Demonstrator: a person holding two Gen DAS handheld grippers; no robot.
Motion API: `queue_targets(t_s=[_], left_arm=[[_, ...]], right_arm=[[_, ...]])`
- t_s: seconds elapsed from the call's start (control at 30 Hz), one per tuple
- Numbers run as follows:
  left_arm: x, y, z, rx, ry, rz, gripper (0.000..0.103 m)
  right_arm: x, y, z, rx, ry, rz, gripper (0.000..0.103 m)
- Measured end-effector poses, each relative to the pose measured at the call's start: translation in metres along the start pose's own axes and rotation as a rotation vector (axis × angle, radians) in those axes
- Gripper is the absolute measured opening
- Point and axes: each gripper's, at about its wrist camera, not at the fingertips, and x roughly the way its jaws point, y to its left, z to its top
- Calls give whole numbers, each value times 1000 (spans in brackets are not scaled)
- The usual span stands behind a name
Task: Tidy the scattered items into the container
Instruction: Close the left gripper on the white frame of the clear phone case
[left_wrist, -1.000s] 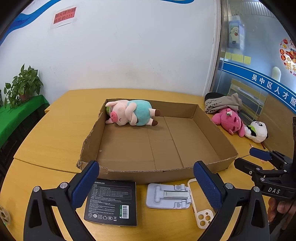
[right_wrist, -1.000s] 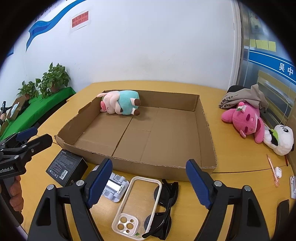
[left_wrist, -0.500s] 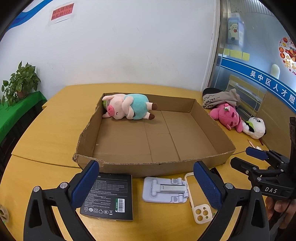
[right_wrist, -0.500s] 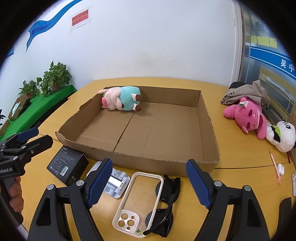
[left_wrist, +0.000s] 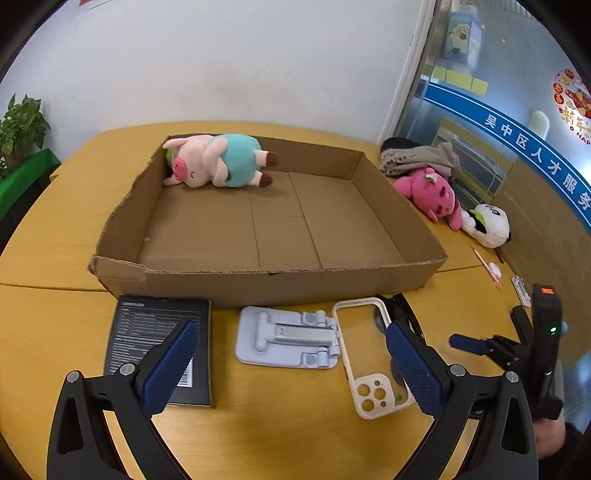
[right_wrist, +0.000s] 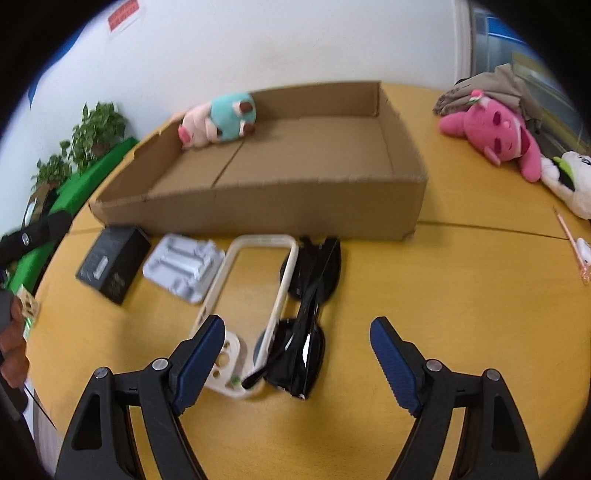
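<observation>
A shallow cardboard box (left_wrist: 258, 275) (right_wrist: 258, 206) lies on the yellow table with a pig plush in teal (left_wrist: 218, 162) (right_wrist: 218, 120) in its far left corner. In front of the box lie a black box (left_wrist: 147, 328) (right_wrist: 110, 258), a grey phone stand (left_wrist: 288, 338) (right_wrist: 183, 264), a cream phone case (left_wrist: 365, 354) (right_wrist: 251, 295) and black sunglasses (right_wrist: 306, 314). My left gripper (left_wrist: 291, 369) is open above the phone stand. My right gripper (right_wrist: 295, 362) is open, low over the sunglasses and the case.
A pink plush (left_wrist: 432, 194) (right_wrist: 495, 133), a panda plush (left_wrist: 487, 225) (right_wrist: 570, 181) and a bundle of cloth (left_wrist: 417, 157) lie right of the box. A pen (right_wrist: 570, 240) lies at the right. Potted plants (right_wrist: 92, 136) stand at the far left.
Both grippers have dropped lower and closer to the items in front of the box. The right gripper has tilted down over the sunglasses and phone case. Both stay open.
</observation>
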Motion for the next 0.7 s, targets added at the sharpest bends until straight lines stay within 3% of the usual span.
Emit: queue_targets(t_s=[0.23,0.53,0.63,0.7], left_arm=[[6,-6,-11,20,33,3,103],[30,-5,-37,-41,141,-80,102],[44,-15,-46,-50,192,-122,98],[56,-22,-51,-48,227,-131,87]], right_arm=[[13,-15,-11,15,34,7,74],[6,-45,-13,46,24,-119,74],[-4,-34,-13,19,3,-87,74],[-6,-20,-16,-11,4,-50,74]])
